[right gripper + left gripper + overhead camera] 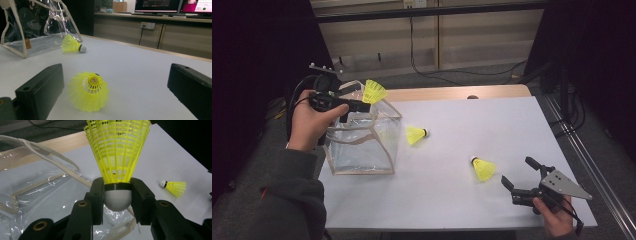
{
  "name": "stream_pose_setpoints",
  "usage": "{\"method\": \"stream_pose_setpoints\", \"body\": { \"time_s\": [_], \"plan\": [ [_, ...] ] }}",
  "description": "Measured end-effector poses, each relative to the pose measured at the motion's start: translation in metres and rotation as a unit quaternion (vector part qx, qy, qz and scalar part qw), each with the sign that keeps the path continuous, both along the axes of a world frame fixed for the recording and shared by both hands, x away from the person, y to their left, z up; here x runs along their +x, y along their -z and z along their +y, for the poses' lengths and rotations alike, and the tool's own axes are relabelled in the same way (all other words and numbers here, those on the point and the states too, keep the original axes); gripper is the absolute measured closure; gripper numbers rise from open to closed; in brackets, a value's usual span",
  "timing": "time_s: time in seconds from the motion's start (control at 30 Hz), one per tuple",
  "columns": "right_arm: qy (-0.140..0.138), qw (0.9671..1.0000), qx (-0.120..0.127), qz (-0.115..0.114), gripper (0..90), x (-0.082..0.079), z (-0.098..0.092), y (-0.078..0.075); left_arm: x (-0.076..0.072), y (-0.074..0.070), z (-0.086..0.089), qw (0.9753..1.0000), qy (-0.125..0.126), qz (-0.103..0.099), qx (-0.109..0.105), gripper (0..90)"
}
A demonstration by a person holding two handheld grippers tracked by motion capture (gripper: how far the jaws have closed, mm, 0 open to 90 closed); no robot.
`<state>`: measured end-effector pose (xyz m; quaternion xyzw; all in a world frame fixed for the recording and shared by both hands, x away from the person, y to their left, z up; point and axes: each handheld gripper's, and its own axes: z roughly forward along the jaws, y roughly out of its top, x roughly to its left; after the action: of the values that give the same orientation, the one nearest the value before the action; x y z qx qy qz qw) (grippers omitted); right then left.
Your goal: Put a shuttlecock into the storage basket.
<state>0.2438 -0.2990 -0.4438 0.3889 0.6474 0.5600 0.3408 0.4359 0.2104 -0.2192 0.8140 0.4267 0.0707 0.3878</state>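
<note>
My left gripper (362, 104) is shut on the white cork of a yellow shuttlecock (375, 91), skirt upward, above the open top of a clear plastic bag (362, 147). In the left gripper view the jaws clamp the shuttlecock (117, 157) at its cork, with the bag (37, 195) below. A second shuttlecock (416, 134) lies on the white table just right of the bag. A third shuttlecock (483, 169) lies near the front right. My right gripper (516, 170) stands open just right of it; in the right gripper view that shuttlecock (88, 91) lies between the jaws, nearer the left one.
The white table (472, 120) has a wooden strip along its far edge. The bag stands at the table's left edge. Cables run over the floor behind the table. Cabinets and monitors (160, 6) stand in the background of the right gripper view.
</note>
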Motion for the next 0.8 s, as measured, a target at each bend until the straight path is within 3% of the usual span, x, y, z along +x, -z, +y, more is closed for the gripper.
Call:
{"method": "stream_pose_setpoints", "body": {
  "time_s": [0.8],
  "plan": [
    [0.001, 1.0, 0.0, 0.0, 0.7, 0.0, 0.0, 0.0, 0.007, 0.002, 0.016, 0.9994, -0.034, -0.007, 0.001, 64.9]
  ]
}}
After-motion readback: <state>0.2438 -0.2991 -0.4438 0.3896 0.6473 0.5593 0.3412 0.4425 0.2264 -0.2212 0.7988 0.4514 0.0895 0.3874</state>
